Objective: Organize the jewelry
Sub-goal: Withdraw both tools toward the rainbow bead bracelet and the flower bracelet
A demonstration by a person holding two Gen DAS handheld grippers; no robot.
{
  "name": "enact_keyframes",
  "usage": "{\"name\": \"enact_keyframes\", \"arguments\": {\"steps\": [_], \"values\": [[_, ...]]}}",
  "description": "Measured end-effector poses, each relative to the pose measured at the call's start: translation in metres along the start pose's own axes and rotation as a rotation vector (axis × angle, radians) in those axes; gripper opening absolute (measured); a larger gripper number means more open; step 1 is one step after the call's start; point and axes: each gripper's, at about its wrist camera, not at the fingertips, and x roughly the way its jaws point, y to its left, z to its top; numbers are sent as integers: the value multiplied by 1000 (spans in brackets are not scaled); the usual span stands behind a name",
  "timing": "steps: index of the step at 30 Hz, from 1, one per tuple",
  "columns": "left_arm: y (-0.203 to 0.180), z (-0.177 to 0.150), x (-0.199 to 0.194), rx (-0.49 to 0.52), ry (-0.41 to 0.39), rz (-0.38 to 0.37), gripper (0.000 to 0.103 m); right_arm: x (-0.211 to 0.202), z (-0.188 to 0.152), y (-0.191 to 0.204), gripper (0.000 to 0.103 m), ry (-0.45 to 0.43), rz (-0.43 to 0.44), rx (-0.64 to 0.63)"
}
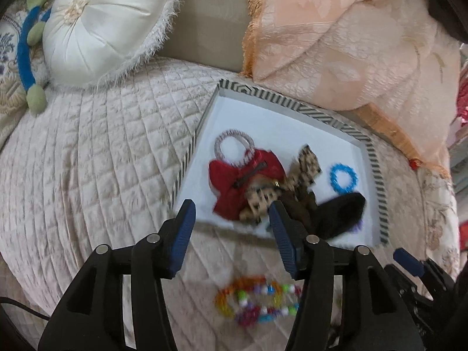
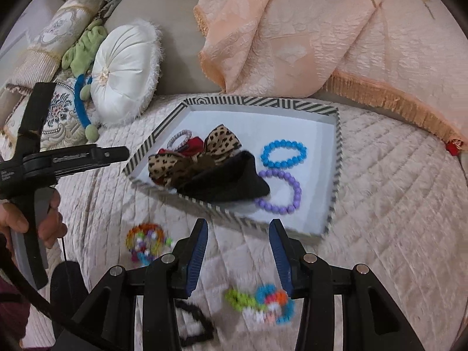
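A striped-rimmed tray (image 1: 187,158) (image 2: 146,149) lies on a quilted bedspread. It holds a pink hair ring (image 1: 234,147), a red bow (image 1: 245,178), a leopard bow (image 2: 204,155), a black cloth piece (image 2: 228,184), a blue bead bracelet (image 2: 283,153) and a purple one (image 2: 280,193). My left gripper (image 1: 232,206) hovers open over the tray's near edge, with nothing between its pads. My right gripper (image 2: 238,225) is open just before the tray. Multicoloured bead bracelets (image 1: 257,301) (image 2: 263,304) and another colourful bunch (image 2: 147,241) lie on the bedspread.
A black hair tie (image 2: 193,321) lies near the right gripper's base. A round white cushion (image 1: 102,23) and a blue-green plush toy (image 1: 26,55) sit at the back left. A peach fringed blanket (image 2: 292,29) is heaped behind the tray. A hand (image 2: 46,222) holds the left gripper's handle.
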Motion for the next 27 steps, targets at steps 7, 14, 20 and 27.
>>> {"name": "enact_keyframes", "arguments": {"steps": [7, 14, 20, 27], "values": [[5, -40, -22, 17, 36, -39, 54, -22, -33, -8, 45, 14, -10, 8], [14, -80, -17, 1, 95, -39, 54, -30, -67, -25, 46, 50, -24, 44], [28, -100, -3, -60, 140, -39, 54, -27, -92, -37, 46, 83, -25, 84], [31, -102, 5, -90, 136, -63, 54, -16, -95, -40, 46, 100, -31, 103]]}}
